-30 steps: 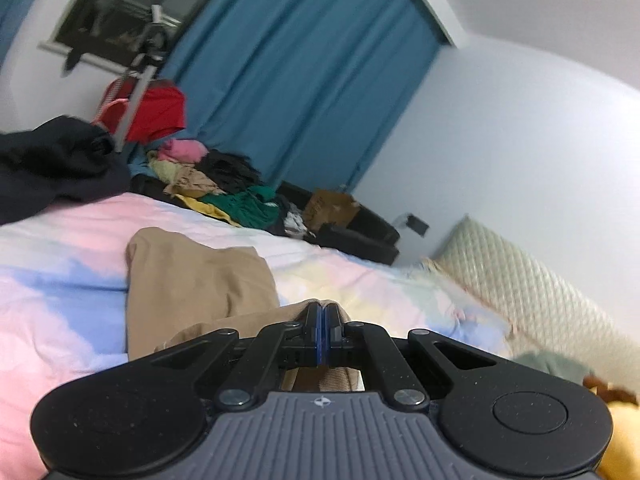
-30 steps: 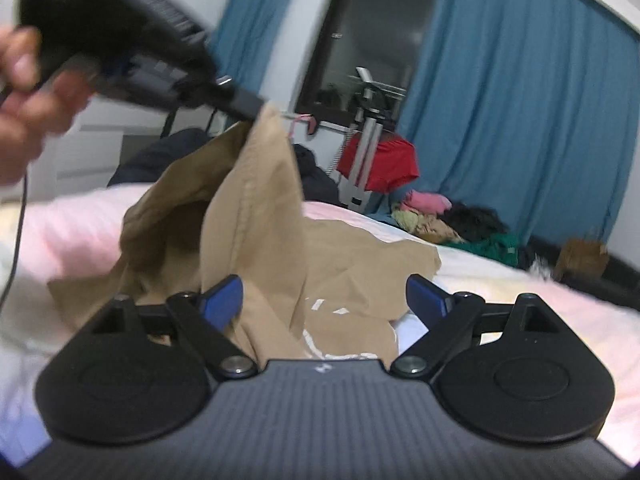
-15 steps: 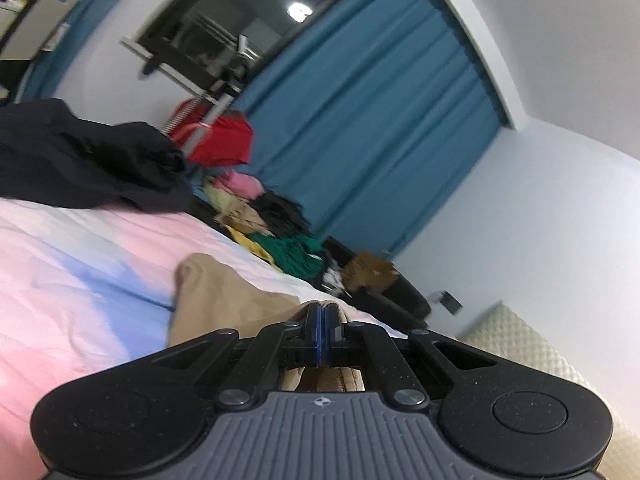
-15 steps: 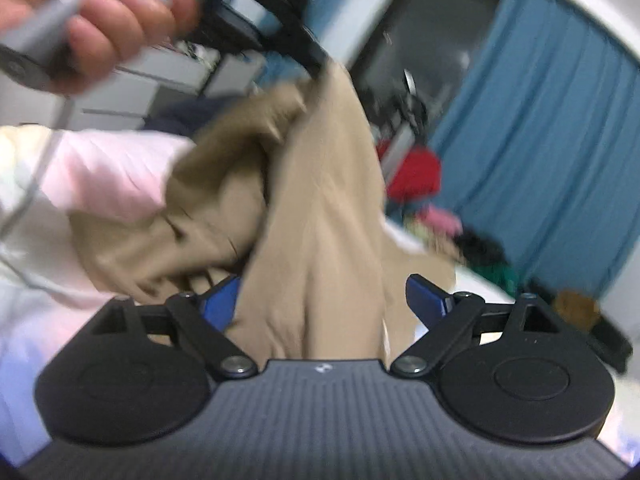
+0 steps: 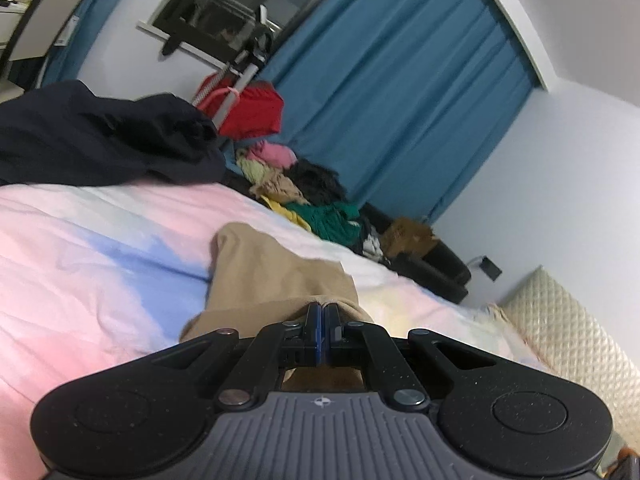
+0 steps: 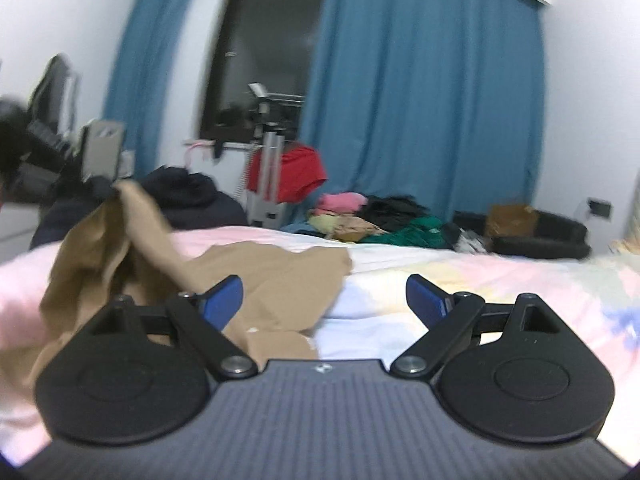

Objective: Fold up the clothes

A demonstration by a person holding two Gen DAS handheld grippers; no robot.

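Tan garment (image 6: 256, 276) lies on the pastel bed sheet (image 5: 100, 264), mostly flat toward the far edge, bunched and peaked on its left side. Left gripper (image 5: 321, 322): jaws fully shut, pinching a raised fold of the tan fabric at the tips. Right gripper (image 6: 324, 300): jaws wide, holding nothing; the cloth sits just under its left finger (image 6: 222, 300), bare sheet between the 2 pads. Step looks like: get a 2nd grip, then spread. Suggest the right picks the free corner near the far edge, not mid-panel. Bite 1 layer only. Then pull the 2 grips apart until flat before folding. Risk: the bunched left side hides doubled layers.
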